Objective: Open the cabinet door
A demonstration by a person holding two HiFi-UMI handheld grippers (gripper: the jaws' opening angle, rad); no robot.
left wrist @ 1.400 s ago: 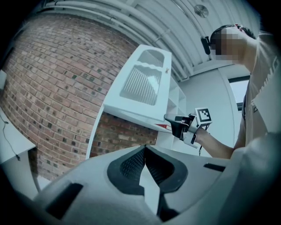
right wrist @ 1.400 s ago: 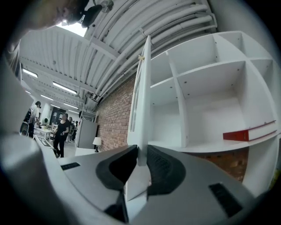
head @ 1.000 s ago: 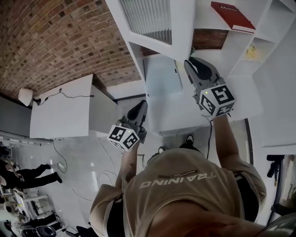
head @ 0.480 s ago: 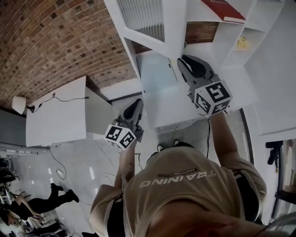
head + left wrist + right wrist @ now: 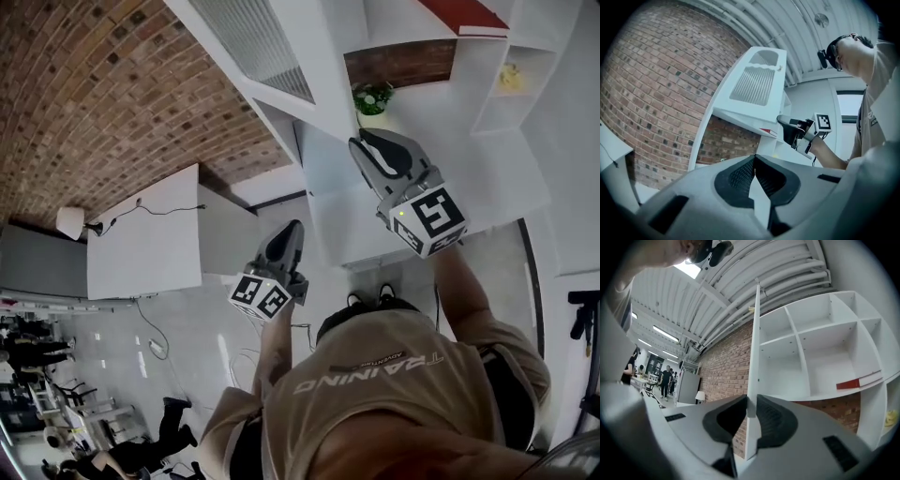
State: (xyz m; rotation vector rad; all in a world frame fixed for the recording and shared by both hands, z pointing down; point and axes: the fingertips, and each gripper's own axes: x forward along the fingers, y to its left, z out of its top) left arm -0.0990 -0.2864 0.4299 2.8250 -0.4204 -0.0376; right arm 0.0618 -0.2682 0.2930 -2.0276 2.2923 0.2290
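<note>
The white cabinet door (image 5: 248, 42) with its ribbed panel stands swung out from the shelf unit. In the right gripper view I see the cabinet door (image 5: 754, 333) edge-on, running up between the jaws. My right gripper (image 5: 361, 141) is shut on that free edge, and its pads (image 5: 771, 416) press on the board either side. The left gripper view shows the door (image 5: 754, 84) from outside, with the right gripper (image 5: 780, 119) at its lower edge. My left gripper (image 5: 295, 225) hangs lower left, away from the door, tips together on nothing.
Open white shelf compartments (image 5: 825, 352) lie behind the door, with a red book (image 5: 469, 17), a small green plant (image 5: 372, 97) and a yellow object (image 5: 511, 77). A brick wall (image 5: 94, 94) backs the unit. A white desk (image 5: 141, 244) with a lamp (image 5: 67, 220) stands left.
The door has swung further out to the left with my right gripper on its edge, uncovering the green plant on the shelf. My left gripper has hardly moved.
</note>
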